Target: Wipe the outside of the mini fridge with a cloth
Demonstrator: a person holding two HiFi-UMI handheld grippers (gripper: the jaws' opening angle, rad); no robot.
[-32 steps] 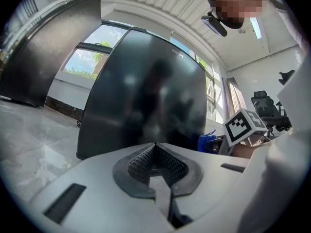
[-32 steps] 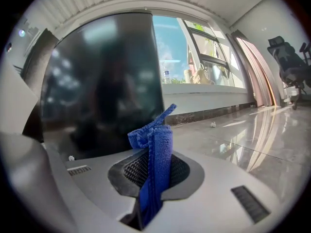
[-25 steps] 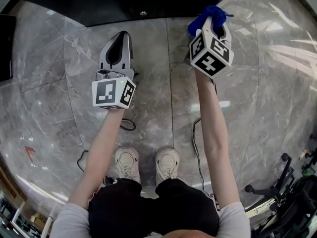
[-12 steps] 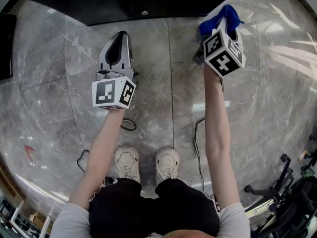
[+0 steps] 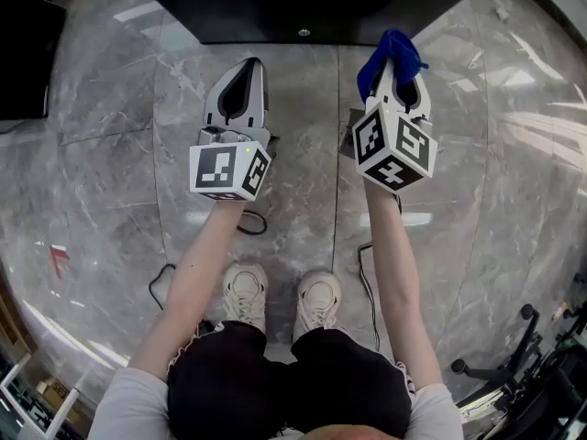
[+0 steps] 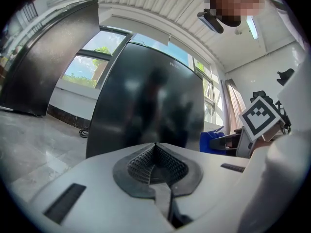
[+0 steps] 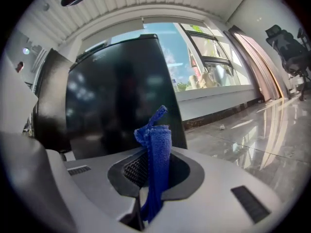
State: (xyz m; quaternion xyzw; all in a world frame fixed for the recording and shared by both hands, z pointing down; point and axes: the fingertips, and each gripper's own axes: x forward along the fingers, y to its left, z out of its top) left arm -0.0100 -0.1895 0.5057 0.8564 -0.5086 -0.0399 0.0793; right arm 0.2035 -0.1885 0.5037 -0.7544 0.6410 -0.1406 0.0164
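The black mini fridge [image 5: 275, 7] stands at the top of the head view, glossy and dark; it fills the left gripper view as the fridge [image 6: 146, 101] and the right gripper view as the fridge [image 7: 121, 91]. My right gripper [image 5: 396, 60] is shut on a blue cloth [image 5: 387, 51], which sticks up between the jaws as the cloth [image 7: 155, 154]. It hovers close to the fridge's front, right of centre. My left gripper [image 5: 242, 82] is shut with nothing in it, its pads [image 6: 154, 164] pressed together, pointing at the fridge front.
A grey marble floor [image 5: 110, 154] lies underneath. Black cables [image 5: 255, 223] run near the person's white shoes [image 5: 275, 296]. A second dark appliance [image 5: 27, 53] sits at the left. An office chair base [image 5: 523, 356] stands at the lower right.
Both grippers now sit nearer the fridge, which shows larger at the top of the head view. The right gripper with the cloth swung right, then came back left.
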